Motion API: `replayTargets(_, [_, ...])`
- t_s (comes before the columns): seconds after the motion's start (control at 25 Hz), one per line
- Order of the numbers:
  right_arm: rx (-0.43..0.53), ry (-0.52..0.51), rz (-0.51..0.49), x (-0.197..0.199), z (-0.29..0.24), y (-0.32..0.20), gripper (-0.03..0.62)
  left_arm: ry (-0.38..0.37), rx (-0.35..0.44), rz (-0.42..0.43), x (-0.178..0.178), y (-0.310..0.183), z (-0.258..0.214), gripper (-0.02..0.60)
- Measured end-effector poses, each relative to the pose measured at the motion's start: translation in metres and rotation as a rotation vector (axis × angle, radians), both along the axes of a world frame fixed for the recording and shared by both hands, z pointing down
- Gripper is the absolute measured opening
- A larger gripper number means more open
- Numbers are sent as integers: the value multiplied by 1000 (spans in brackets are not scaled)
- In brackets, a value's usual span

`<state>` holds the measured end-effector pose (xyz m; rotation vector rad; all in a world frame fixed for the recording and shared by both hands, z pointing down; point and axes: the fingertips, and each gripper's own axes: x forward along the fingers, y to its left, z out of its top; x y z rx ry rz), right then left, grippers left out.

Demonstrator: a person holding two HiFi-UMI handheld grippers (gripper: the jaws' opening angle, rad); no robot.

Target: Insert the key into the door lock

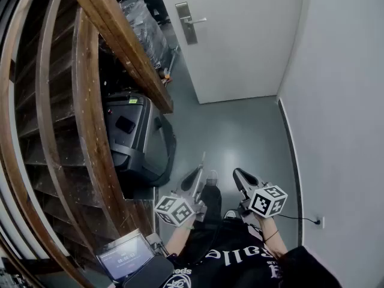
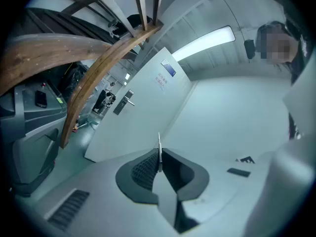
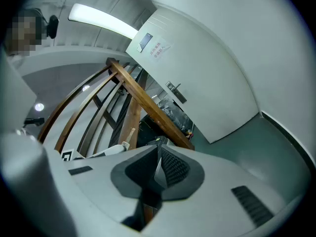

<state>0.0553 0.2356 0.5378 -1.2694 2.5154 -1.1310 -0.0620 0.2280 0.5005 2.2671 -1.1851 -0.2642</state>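
Tongs of the left gripper (image 2: 159, 158) are pinched on the key (image 2: 159, 143), a thin metal blade seen edge-on that stands up out of the ribbed dark pads and points toward the white door (image 2: 143, 117). In the head view the left gripper (image 1: 196, 175) sits at the lower centre of the frame, with the key (image 1: 201, 161) sticking out beyond its tip over the grey floor (image 1: 240, 137). The tongs of the right gripper (image 3: 158, 168) are pressed together; in the head view the right gripper (image 1: 238, 174) is just to the right of the left one, at about the same height in the frame. The door (image 1: 240, 41) fills the upper centre of the head view, well apart from both grippers, and it is closed. Its metal lock plate (image 1: 187, 21) with a lever handle (image 1: 197, 21) is near the door's left edge at the top of the frame. A wooden staircase (image 1: 120, 41) runs down the left side, with a dark grey machine (image 1: 138, 137) under it. A lit screen (image 1: 125, 257) shows at the lower left.
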Motion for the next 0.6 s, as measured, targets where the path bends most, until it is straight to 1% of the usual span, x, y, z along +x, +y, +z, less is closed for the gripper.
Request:
replayTargets(0.2, [-1, 13, 11, -8, 9, -53, 33, 24, -7, 11, -10, -61, 14, 25])
replayTargets(0.36, [-9, 20, 54, -20, 11, -109, 32, 25, 0, 56, -24, -122, 13, 25])
replayTargets(0.48, [-10, 28, 67, -37, 8, -162, 32, 21, 21, 68, -43, -175, 2, 25])
replayTargets(0.6, [19, 34, 63, -59, -3, -212, 32, 4, 50, 59, -68, -222, -7, 25])
